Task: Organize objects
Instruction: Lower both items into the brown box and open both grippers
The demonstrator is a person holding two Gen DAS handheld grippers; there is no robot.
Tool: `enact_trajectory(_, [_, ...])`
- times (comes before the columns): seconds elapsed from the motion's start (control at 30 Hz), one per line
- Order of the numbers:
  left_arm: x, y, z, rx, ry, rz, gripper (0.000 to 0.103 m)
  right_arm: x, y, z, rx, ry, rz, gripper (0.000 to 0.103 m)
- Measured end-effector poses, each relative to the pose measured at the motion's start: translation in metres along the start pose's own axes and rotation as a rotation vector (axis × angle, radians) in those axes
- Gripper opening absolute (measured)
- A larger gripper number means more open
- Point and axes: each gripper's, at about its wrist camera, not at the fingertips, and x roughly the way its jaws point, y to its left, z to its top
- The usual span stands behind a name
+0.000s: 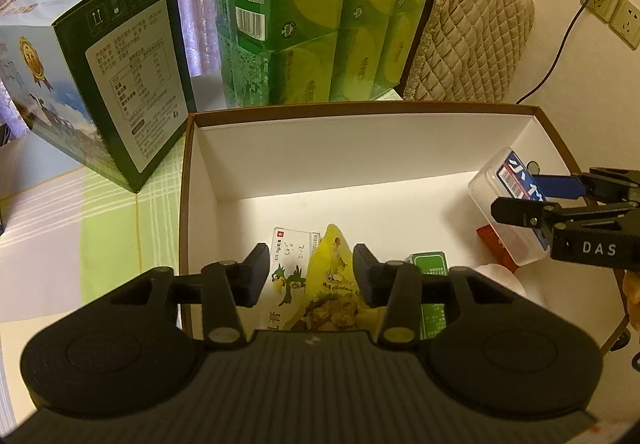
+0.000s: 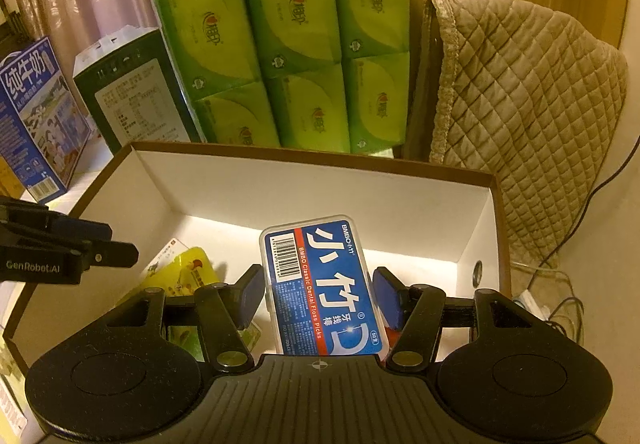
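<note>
2 grippers over open cardboard box (image 2: 280,180). Right gripper (image 2: 320,298) holds floss pick case (image 2: 324,284) by long sides, centre frame, above box floor. Left gripper (image 1: 308,272) wide, empty, over yellow snack bag (image 1: 334,284) at lower centre. Case likely light, rigid, slick plastic; grip mid-length on flat long sides.

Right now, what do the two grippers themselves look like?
Both are matte black plastic with a ribbed centre plate, two round discs and brass-coloured pivot pins. The left gripper reads GenRobot.AI on its side, the right gripper reads DAS. The fingers carry dark blue pads.
</note>
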Motion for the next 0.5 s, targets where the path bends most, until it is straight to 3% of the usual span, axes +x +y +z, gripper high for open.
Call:
enact_trajectory(0.17, [-0.003,0.0,-0.001,0.003,-0.006,-0.007,0.05,0.0,-0.001,0.004,0.025,-0.041,0.016,0.058])
enact_trajectory(0.3, [-0.006,-0.002,-0.002,0.01,-0.013,-0.013,0.06,-0.004,0.0,0.005,0.035,-0.063,0.014,0.068])
enact_trajectory(0.5, [-0.01,-0.005,-0.004,0.02,-0.023,-0.019,0.07,-0.011,0.0,0.001,0.042,-0.075,0.01,0.073])
